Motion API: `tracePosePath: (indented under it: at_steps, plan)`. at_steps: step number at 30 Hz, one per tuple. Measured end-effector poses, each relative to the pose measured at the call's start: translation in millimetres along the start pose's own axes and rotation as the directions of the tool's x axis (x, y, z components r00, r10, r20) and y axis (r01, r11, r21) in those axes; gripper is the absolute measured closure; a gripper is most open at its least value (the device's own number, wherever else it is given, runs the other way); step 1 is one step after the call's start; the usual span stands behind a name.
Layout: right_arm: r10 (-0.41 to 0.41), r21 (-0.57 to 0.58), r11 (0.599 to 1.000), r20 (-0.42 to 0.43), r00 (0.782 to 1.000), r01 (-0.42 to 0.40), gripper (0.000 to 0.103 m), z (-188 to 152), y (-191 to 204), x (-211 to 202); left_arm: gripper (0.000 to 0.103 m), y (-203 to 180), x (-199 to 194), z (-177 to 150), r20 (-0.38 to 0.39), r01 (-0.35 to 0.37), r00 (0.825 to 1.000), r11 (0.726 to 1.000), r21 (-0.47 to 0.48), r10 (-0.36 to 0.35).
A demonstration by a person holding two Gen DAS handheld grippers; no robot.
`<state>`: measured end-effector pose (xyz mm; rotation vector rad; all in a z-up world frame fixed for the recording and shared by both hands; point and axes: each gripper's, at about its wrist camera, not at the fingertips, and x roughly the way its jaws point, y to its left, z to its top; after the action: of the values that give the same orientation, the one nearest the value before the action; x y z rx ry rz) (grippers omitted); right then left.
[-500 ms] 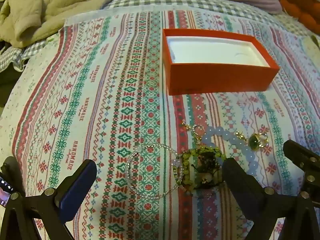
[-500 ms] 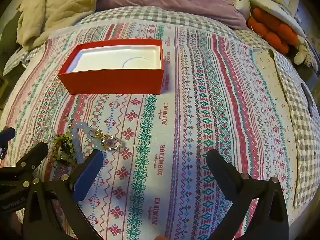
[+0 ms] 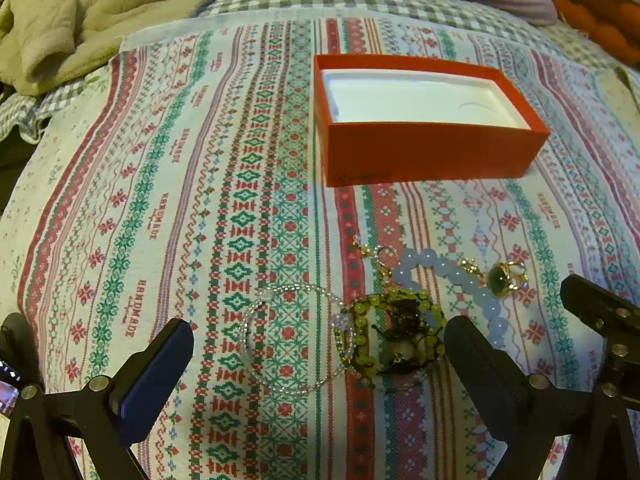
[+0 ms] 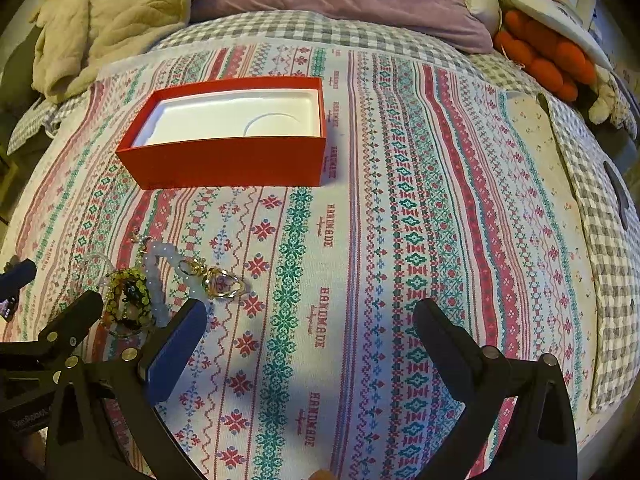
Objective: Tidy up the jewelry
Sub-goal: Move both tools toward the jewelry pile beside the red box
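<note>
both grippers low, spread, l gripper (image 3: pixel 320 344) over bracelets (image 3: pixel 392 332)

Bracelets (image 3: pixel 360 332) between wide-spread hand-held gripper (image 3: pixel 320 344) fingers (image 3: pixel 160 364)

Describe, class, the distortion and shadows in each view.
Left wrist view: the patterned blanket bulges, its stripes bowing; the red box casts a soft shadow at its near-left base. Right wrist view: stronger barrel distortion, dark corners; shadow across the blanket before the right hand-held gripper.

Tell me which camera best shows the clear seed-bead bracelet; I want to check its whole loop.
The left wrist view: the clear seed-bead bracelet lies whole between the open left gripper fingers. The right wrist view shows only a faint arc at its left edge.
</note>
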<state>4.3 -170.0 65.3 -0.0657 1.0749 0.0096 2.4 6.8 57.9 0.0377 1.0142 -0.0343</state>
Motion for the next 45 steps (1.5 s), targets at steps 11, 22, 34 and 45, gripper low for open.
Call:
tracePosePath:
  at_steps: [11, 22, 34, 45]
  plan:
    - [-0.016, -0.008, 1.000, 0.019, 1.000, 0.016, 0.000, 0.3, -3.2, -0.6, 0.000, -2.0, -0.5, 0.0, 0.001, 0.002, 1.000, 1.000, 0.001, -0.002]
    - [0.001, 0.003, 1.000, 0.023, 1.000, -0.001, 0.000, 0.7, -4.1, -2.5, 0.000, -3.4, -1.7, 0.9, 0.001, 0.008, 1.000, 1.000, -0.001, -0.008]
    - [-0.018, -0.012, 1.000, -0.023, 1.000, 0.018, 0.000, 6.1, -7.3, -6.2, 0.000, -2.4, -5.9, 5.4, -0.032, 0.067, 0.997, 0.998, 0.016, -0.067]
    - [0.069, 0.022, 0.997, -0.072, 0.995, -0.067, 0.000, 24.5, -23.9, -3.0, 0.000, 19.2, 4.9, 32.7, -0.134, 0.142, 0.982, 0.989, 0.039, -0.135]
